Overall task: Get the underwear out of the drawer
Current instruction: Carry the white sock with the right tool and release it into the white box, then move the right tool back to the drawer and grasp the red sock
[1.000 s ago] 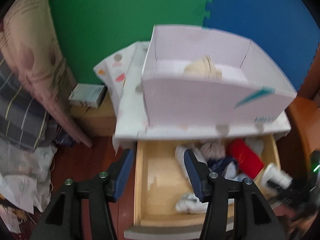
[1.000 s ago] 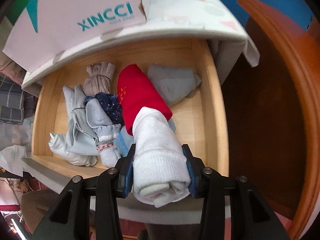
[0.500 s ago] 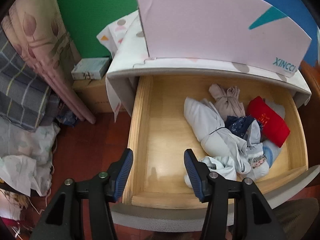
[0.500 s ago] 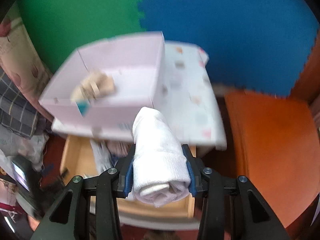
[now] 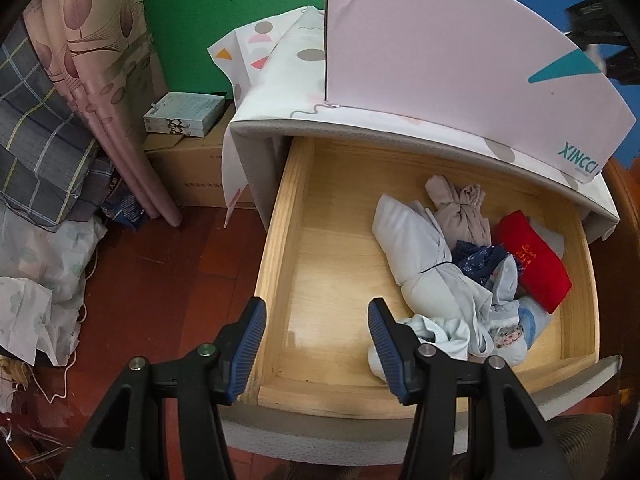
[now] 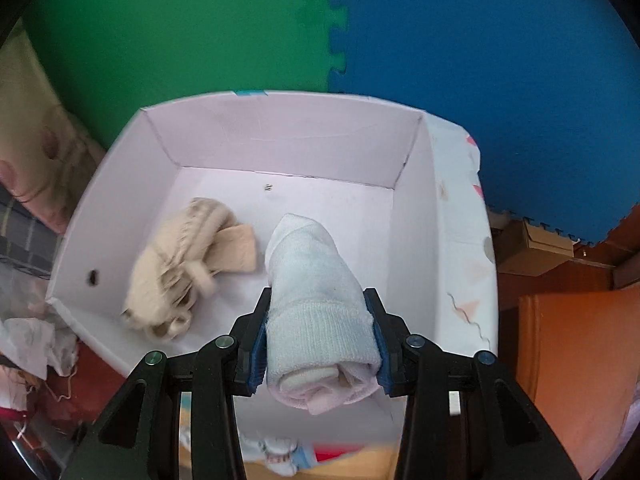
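The wooden drawer (image 5: 276, 240) stands pulled out, with several rolled garments heaped at its right: a pale blue bundle (image 5: 424, 264), a beige one (image 5: 460, 208), a red one (image 5: 532, 260). My left gripper (image 5: 316, 344) hangs open over the drawer's front left corner, nothing between its fingers. In the right wrist view my right gripper (image 6: 318, 336) is shut on a white rolled garment (image 6: 316, 292), held above the open pink box (image 6: 280, 148) on the cabinet top. A beige garment (image 6: 180, 272) lies inside that box.
The pink box (image 5: 440, 60) sits on the cloth-covered cabinet top (image 5: 280, 80). To the left are a curtain (image 5: 100, 80), a cardboard carton (image 5: 192, 168) with a small box (image 5: 184, 114) on it, and crumpled cloth (image 5: 36, 280) on the red floor. An orange-brown board (image 6: 580, 360) stands right.
My right gripper rose out of the drawer with the white roll and now hangs over the pink box. My left gripper sank toward the drawer's front left corner.
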The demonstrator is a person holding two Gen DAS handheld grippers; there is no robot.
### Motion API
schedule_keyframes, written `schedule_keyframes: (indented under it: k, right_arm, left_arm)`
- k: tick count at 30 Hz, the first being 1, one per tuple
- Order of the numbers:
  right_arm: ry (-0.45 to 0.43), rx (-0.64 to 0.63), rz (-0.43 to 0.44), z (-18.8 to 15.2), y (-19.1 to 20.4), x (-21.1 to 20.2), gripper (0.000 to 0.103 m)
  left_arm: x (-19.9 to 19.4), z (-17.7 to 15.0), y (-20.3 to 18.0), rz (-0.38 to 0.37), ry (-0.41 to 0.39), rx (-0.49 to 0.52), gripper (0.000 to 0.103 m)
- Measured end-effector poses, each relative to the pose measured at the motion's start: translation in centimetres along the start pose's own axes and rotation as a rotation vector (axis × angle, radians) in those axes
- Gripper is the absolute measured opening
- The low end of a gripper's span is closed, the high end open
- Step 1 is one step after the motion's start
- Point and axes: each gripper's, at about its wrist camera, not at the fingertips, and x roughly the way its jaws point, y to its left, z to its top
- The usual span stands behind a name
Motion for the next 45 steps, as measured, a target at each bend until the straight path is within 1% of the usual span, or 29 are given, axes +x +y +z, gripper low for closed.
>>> schedule_keyframes:
  k: [3, 4, 5, 8, 12, 14, 18, 20, 24, 26, 31, 33, 36, 38, 41, 45]
  right_arm:
    - [0.032, -0.003, -0.022, 0.7, 0.2, 1.9, 0.040]
    - [0.028, -0.016, -0.049, 0.8, 0.4, 2.2, 0.040]
    - [0.030, -0.033, -0.058, 1.0, 0.6, 2.5, 0.041]
    - [0.063, -0.024, -0.032, 1.3, 1.1, 3.6, 0.042]
    - [0.075, -0.023, -0.042, 0.9, 1.3, 4.4, 0.044]
    - [0.070, -0.010, -0.031, 0.8, 1.1, 4.3, 0.048]
    - [0.039, 0.000, 0.004, 0.4, 0.9, 2.3, 0.050]
    - [0.018, -0.011, 0.004, -0.1, 1.0, 0.7, 0.056]
    - [-0.016, -0.043, 0.031, -1.8, 1.2, -2.7, 0.056]
    - [-0.021, -0.057, 0.046, -3.6, 0.8, -4.6, 0.056]
    - [0.022, -0.088, 0.067, -7.8, -0.2, -6.3, 0.057]
    - [0.056, -0.095, 0.066, -9.9, -0.4, -6.3, 0.057]
    - [0.111, -0.110, 0.077, -12.9, -0.8, -4.9, 0.057]
    - [0.157, -0.105, 0.081, -14.4, -1.1, -3.1, 0.057]
    - [0.218, -0.089, 0.093, -15.9, -1.5, -0.2, 0.057]
    - [0.262, -0.081, 0.092, -17.0, -1.7, 3.4, 0.057]
  left_arm:
    - [0.3, 0.0, 0.0, -0.005, 0.018, -0.003, 0.054]
    - [0.4, 0.0, 0.0, -0.007, 0.022, -0.005, 0.054]
    - [0.5, 0.0, 0.0, -0.011, 0.026, -0.005, 0.054]
    - [0.6, 0.0, -0.1, -0.011, 0.028, -0.003, 0.054]
    - [0.8, -0.1, -0.2, -0.010, 0.032, -0.002, 0.054]
    - [0.8, -0.1, -0.2, -0.017, 0.034, -0.002, 0.054]
    - [1.1, -0.1, -0.5, -0.029, 0.051, 0.007, 0.054]
    - [1.2, -0.1, -0.8, -0.027, 0.055, 0.019, 0.054]
    - [1.3, -0.2, -1.0, -0.033, 0.066, 0.025, 0.054]
    - [1.5, -0.2, -1.0, -0.039, 0.075, 0.024, 0.054]
    - [1.8, -0.3, -1.0, -0.047, 0.095, 0.020, 0.054]
    - [1.9, -0.3, -1.0, -0.049, 0.105, 0.019, 0.054]
    - [2.1, -0.2, -1.0, -0.052, 0.114, 0.020, 0.054]
    - [2.4, -0.2, -1.0, -0.058, 0.131, 0.023, 0.054]
    - [2.8, -0.1, -1.0, -0.076, 0.155, 0.020, 0.054]
    - [3.0, -0.2, -0.7, -0.094, 0.168, 0.002, 0.054]
